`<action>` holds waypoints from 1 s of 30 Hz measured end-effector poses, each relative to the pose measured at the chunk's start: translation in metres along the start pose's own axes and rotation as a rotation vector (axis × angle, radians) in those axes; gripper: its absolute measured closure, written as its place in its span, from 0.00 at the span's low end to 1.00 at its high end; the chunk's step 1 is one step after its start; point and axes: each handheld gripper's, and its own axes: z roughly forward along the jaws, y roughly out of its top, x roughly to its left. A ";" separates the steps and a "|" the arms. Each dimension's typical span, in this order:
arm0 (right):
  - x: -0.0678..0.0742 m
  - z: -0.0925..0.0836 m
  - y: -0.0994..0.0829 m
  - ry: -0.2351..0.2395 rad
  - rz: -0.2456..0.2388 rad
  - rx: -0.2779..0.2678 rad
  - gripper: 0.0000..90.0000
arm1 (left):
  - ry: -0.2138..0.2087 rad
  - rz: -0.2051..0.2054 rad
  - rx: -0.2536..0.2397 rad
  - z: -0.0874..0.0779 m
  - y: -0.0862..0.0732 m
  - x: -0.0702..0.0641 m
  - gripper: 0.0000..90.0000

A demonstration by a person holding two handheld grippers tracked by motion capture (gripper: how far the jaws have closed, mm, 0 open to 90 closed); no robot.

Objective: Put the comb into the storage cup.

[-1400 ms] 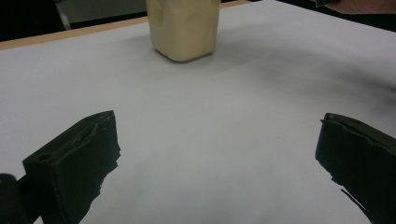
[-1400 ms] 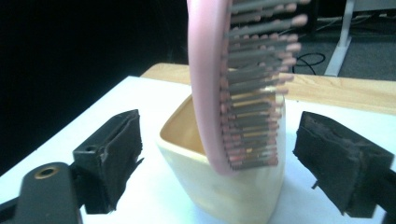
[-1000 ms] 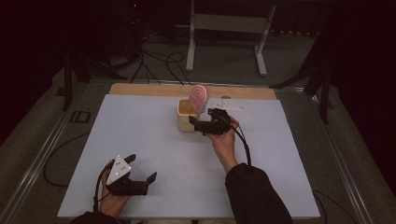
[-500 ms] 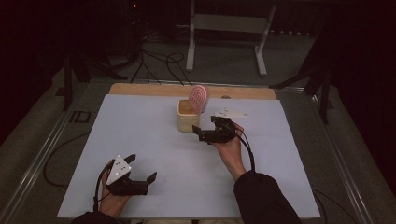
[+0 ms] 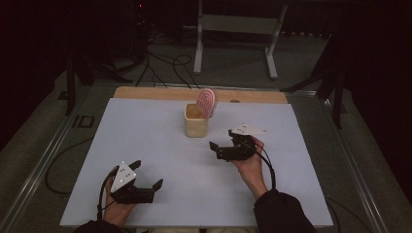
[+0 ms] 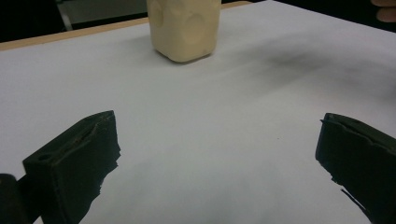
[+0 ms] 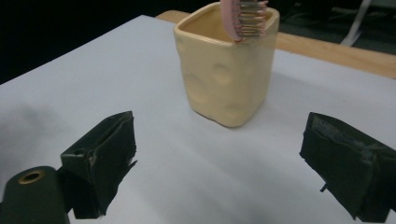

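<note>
A cream-yellow square cup (image 5: 196,124) stands on the white tabletop (image 5: 141,136), far of centre. A pink hairbrush (image 5: 207,101) sticks head-up out of it. My right gripper (image 5: 221,141) is open and empty, a short way to the near right of the cup, jaws pointing at it. In the right gripper view the cup (image 7: 228,79) and the brush (image 7: 243,17) sit ahead of the open gripper (image 7: 219,163). My left gripper (image 5: 147,175) rests open and empty near the front left. Its view shows the cup (image 6: 184,27) far ahead of the spread gripper (image 6: 215,156).
A wooden strip (image 5: 155,92) runs along the table's far edge. Beyond it stand a white metal frame (image 5: 233,29) and cables on the dark floor (image 5: 165,63). A fingertip of the right hand (image 6: 385,9) shows in the left gripper view.
My right gripper has drawn back from the cup toward the near right, with its jaws still apart. The left gripper has not moved.
</note>
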 end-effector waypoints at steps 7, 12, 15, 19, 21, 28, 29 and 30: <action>0.006 -0.026 -0.017 -0.024 -0.030 -0.037 0.12 | 0.001 -0.002 -0.002 -0.001 0.000 0.000 0.00; 0.012 -0.043 -0.029 -0.039 -0.061 -0.073 0.14 | 0.005 -0.005 -0.004 -0.001 0.000 0.000 0.00; 0.012 -0.051 -0.035 -0.052 -0.077 -0.078 0.13 | 0.008 -0.007 -0.008 -0.002 0.000 0.001 0.00; 0.013 -0.065 -0.040 -0.061 -0.087 -0.094 0.11 | 0.014 -0.008 -0.014 -0.002 0.001 0.001 0.00; 0.012 -0.070 -0.043 -0.071 -0.105 -0.088 0.11 | 0.020 -0.005 -0.017 -0.003 0.001 0.001 0.00; 0.010 -0.086 -0.053 -0.089 -0.112 -0.076 0.10 | 0.042 -0.017 -0.038 -0.007 0.002 0.004 0.00; 0.010 -0.088 -0.055 -0.090 -0.109 -0.078 0.10 | 0.047 -0.017 -0.041 -0.007 0.002 0.004 0.00; 0.009 -0.090 -0.058 -0.091 -0.110 -0.083 0.10 | 0.049 -0.020 -0.047 -0.008 0.002 0.004 0.00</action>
